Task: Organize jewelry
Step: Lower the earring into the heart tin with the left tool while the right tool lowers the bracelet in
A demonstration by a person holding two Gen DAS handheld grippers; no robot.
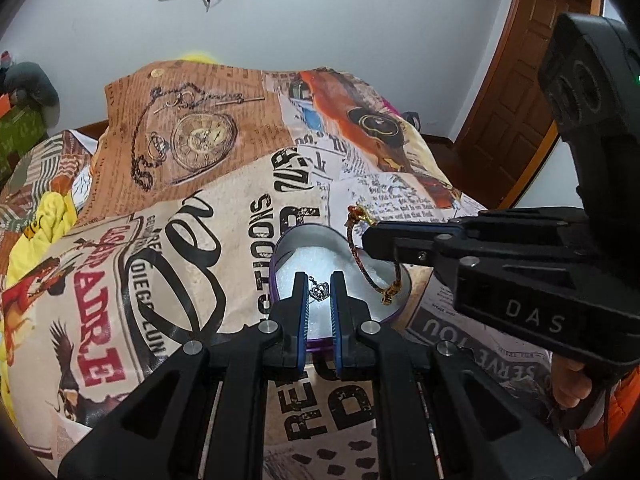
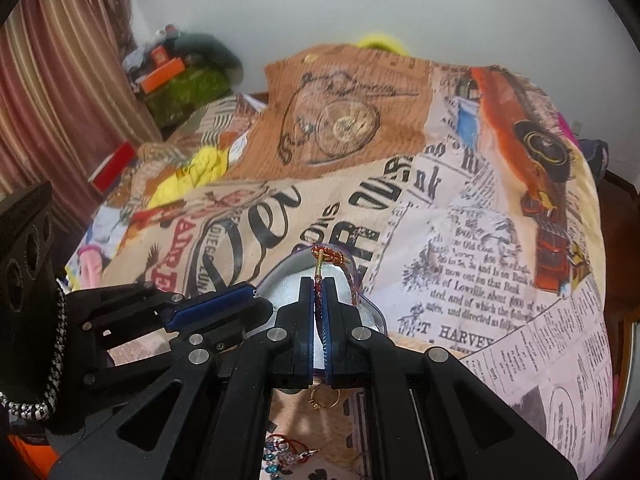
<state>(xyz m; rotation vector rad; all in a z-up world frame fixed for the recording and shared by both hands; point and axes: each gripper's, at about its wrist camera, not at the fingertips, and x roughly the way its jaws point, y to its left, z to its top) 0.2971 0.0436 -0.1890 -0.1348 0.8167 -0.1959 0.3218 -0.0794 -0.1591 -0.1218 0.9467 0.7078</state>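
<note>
Hovering over a round purple-rimmed tin [image 1: 340,268] on the printed bedspread [image 1: 192,208], both tongs carry jewelry. The left tongs [image 1: 320,280] stand slightly apart, with a small crown pendant [image 1: 320,290] on a thin chain between their tips; whether the pads press it I cannot tell. The right tongs [image 2: 319,284], pressed together, pinch a braided red bracelet [image 2: 318,292] with gold ends, which curves down into the tin's white lining. A gold ring [image 2: 324,398] and beaded pieces [image 2: 288,454] lie on the bedspread nearer.
</note>
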